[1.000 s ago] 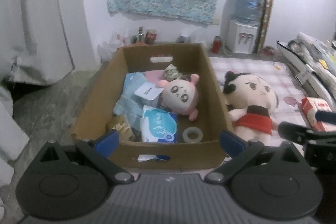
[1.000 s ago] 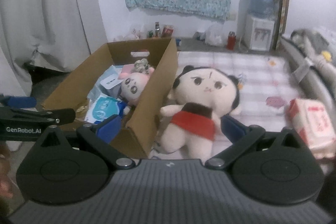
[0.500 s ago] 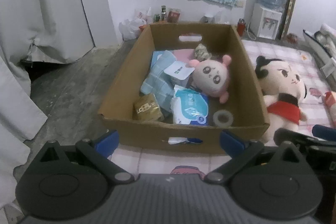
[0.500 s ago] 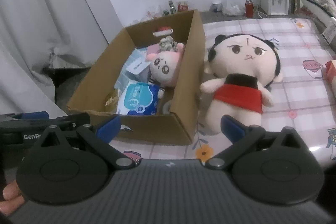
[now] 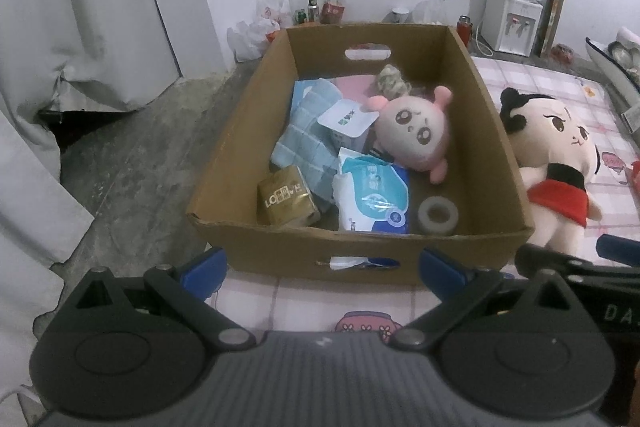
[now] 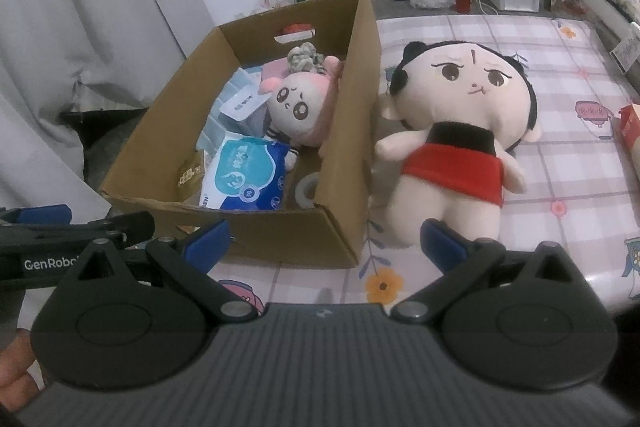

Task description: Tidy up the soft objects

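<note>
An open cardboard box [image 5: 496, 131] [image 6: 352, 163] stands on a pink checked mat. In it lie a pink round plush [image 5: 416, 131] [image 6: 298, 107], a blue wipes pack [image 5: 372, 199] [image 6: 248, 179], blue cloths [image 5: 308, 131], a gold packet [image 5: 286, 201] and a tape roll [image 5: 438, 215]. A big-headed doll in a red skirt [image 5: 556, 163] [image 6: 460, 131] lies on the mat right of the box. My left gripper [image 5: 322, 267] is open and empty before the box's near wall. My right gripper [image 6: 324, 239] is open and empty before the box's near right corner and the doll's legs.
A grey curtain [image 5: 80, 27] and concrete floor [image 5: 132, 163] lie left of the box. A water dispenser [image 5: 510, 23], bottles and bags stand along the back wall. A red tissue pack [image 6: 630, 127] sits at the mat's right edge.
Both grippers have risen and pulled back from the box and doll, now looking down at them from higher up. Both stay open. The objects have not moved.
</note>
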Tool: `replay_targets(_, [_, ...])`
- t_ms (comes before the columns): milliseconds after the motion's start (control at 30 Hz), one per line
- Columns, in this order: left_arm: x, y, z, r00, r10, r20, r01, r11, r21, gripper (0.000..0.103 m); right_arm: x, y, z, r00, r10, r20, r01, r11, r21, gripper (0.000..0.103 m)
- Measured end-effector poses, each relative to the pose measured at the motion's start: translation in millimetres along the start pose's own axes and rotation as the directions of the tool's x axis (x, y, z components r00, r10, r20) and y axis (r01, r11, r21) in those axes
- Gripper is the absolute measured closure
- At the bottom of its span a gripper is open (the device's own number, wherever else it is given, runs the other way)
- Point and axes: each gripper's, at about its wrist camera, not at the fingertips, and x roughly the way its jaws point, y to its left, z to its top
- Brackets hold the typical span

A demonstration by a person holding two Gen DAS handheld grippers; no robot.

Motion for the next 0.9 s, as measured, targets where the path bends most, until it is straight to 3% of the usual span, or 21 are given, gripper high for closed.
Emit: replay_targets(900, [9.5, 0.9, -1.0, 1.000, -0.005, -0.028, 0.005, 1.000, 0.005, 0.000, 5.3, -0.8, 0.5, 1.000, -0.023, -0.012, 0.023, 1.000, -0.015, 0.001])
